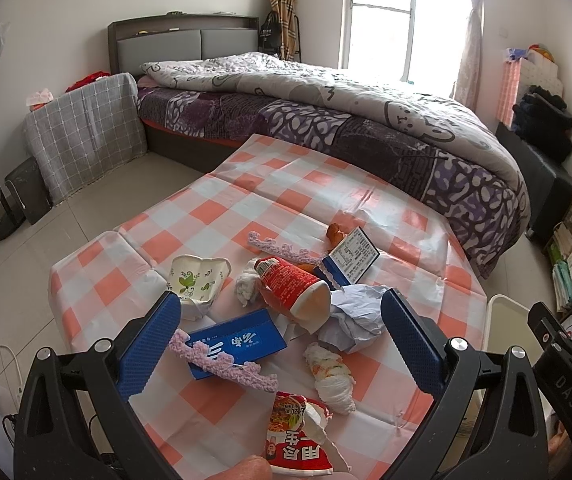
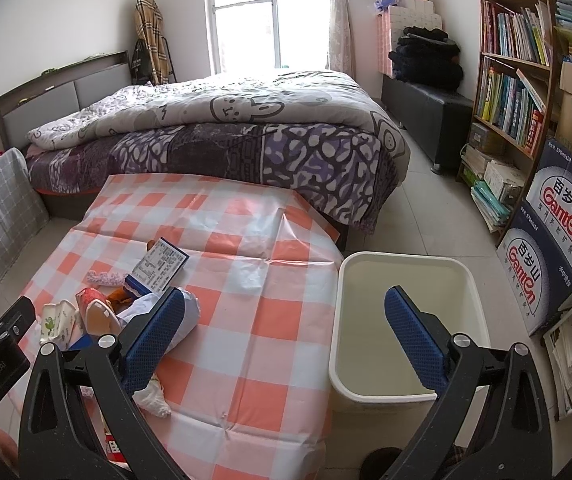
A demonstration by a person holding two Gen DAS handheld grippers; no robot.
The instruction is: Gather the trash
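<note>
Litter lies heaped on a table (image 1: 214, 208) draped in an orange-and-white checked cloth, in a bedroom where a bed (image 1: 366, 128) runs along the table's far edge. The left gripper (image 1: 282, 338) hangs over the near part of the heap, its blue-padded jaws spread wide and holding nothing. Between and just beyond them lie a flattened blue carton (image 1: 238, 342) with a strip of pink crochet trim (image 1: 222, 364) across it, a red paper cup (image 1: 294, 288) on its side, crumpled pale paper (image 1: 354, 316) and a wadded tissue (image 1: 332, 376). A white paper cup with green leaves (image 1: 198, 280) sits nearer the table's left edge, and a red noodle wrapper (image 1: 298, 436) lies at the near edge. A second blue box (image 1: 352, 258) leans at the far side of the pile.

The right gripper (image 2: 286, 334) hovers where the table's right edge meets a cream plastic bin (image 2: 406, 276) on the floor, its jaws likewise wide apart and empty. One blue finger is over the cloth, the other over the bin's open mouth. The bin stands just beside the table; whether they touch cannot be told.

The far half of the cloth is bare. Open tile floor (image 2: 426, 200) runs between bin, bed and a bookshelf (image 2: 514, 80); stacked Ganten boxes (image 2: 558, 232) crowd the bin's right side.
</note>
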